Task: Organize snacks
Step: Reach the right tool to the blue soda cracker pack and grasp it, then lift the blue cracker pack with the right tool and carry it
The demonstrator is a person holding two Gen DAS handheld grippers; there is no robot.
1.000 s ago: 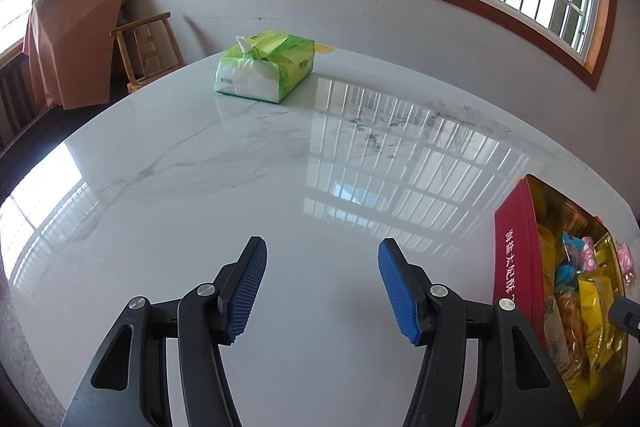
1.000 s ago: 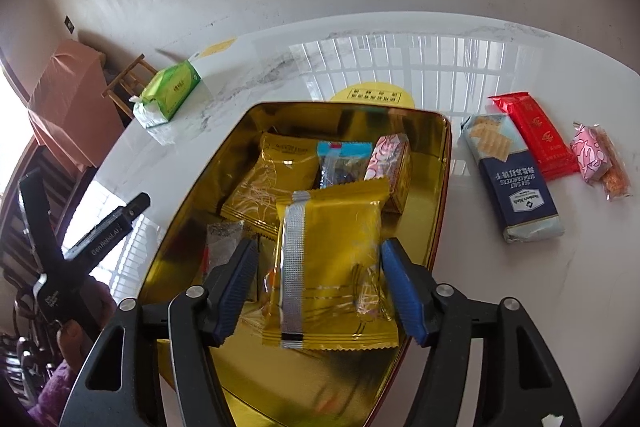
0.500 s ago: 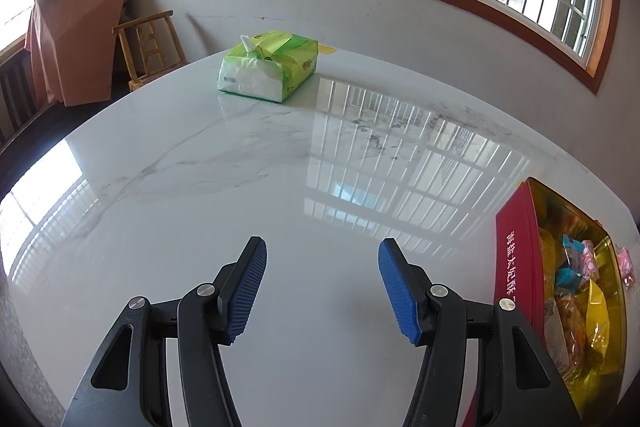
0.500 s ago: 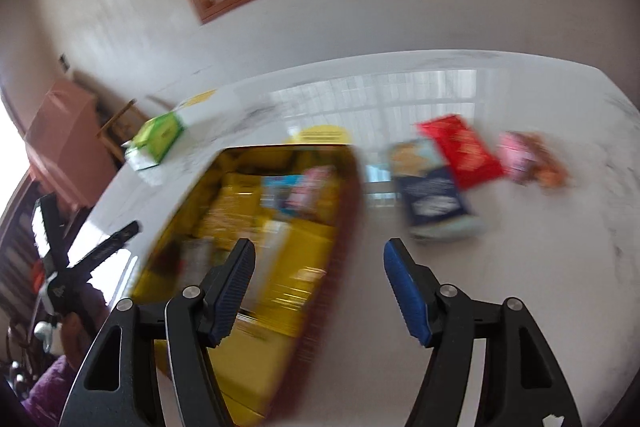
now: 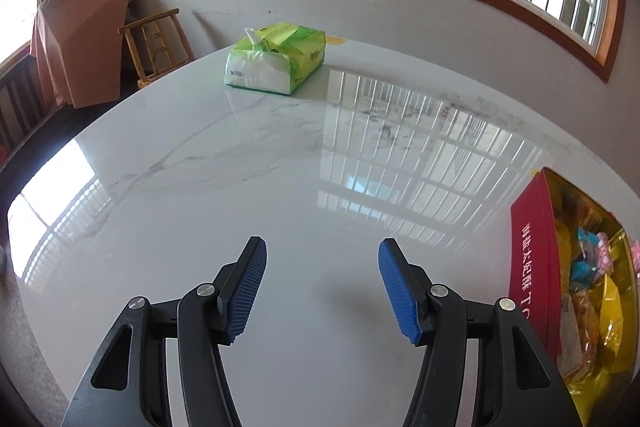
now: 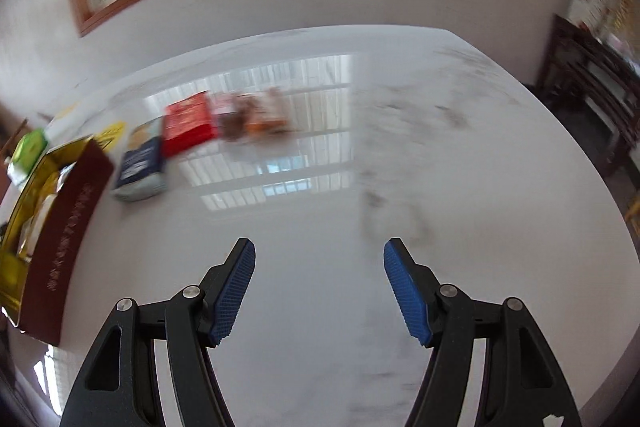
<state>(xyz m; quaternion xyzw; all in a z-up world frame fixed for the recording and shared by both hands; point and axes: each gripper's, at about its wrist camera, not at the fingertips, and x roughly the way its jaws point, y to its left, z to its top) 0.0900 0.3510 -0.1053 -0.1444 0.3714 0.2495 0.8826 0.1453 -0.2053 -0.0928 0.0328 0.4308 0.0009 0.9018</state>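
Note:
A red box with a gold inside (image 5: 534, 267) holds several snack packets at the right edge of the left wrist view; it also shows at the far left of the right wrist view (image 6: 64, 227). Beyond it on the white marble table lie a dark blue packet (image 6: 140, 167), a red packet (image 6: 188, 123) and blurred pink and orange packets (image 6: 252, 115). My left gripper (image 5: 322, 287) is open and empty over bare table, left of the box. My right gripper (image 6: 320, 287) is open and empty over bare table, right of the box.
A green tissue pack (image 5: 276, 59) sits at the far side of the table. A wooden chair (image 5: 156, 43) and a pink covered object (image 5: 76, 39) stand beyond the left edge. Dark furniture (image 6: 592, 75) stands off the right side.
My right gripper has swung from above the box, over a yellow packet lying in it, to the right over bare table. The left gripper has barely shifted.

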